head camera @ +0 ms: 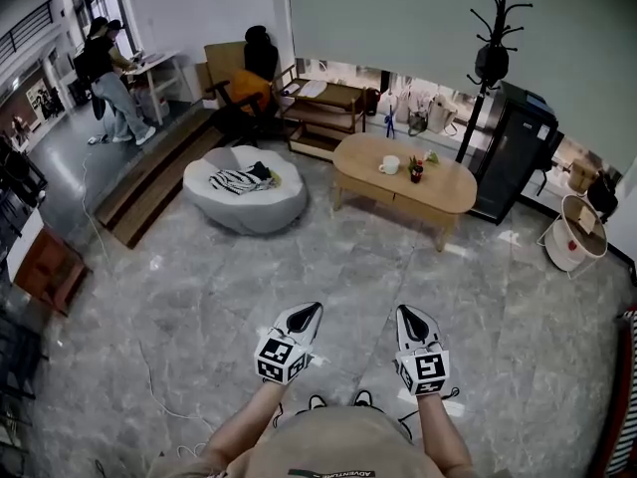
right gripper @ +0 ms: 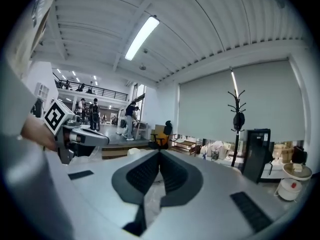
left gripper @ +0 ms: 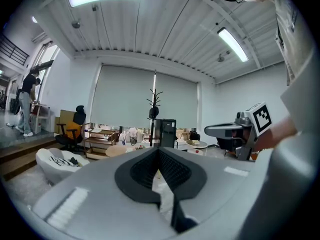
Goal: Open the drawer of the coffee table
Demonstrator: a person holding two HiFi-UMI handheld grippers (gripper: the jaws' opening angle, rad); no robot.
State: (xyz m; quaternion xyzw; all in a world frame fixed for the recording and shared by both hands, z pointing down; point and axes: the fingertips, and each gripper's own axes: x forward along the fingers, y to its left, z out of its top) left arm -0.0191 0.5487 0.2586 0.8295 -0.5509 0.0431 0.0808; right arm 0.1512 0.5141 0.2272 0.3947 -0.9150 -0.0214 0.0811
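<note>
Wooden coffee table [head camera: 453, 185], long axis crosswise

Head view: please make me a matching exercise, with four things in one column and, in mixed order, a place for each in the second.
Things:
1. mug
2. coat rack
3. pouf
4. striped cloth

Places:
a. on the pouf
b. on the coffee table
c. on the floor, left of the coffee table
d. upright, behind the coffee table

Pairs: 1-b, 2-d, 3-c, 4-a
</note>
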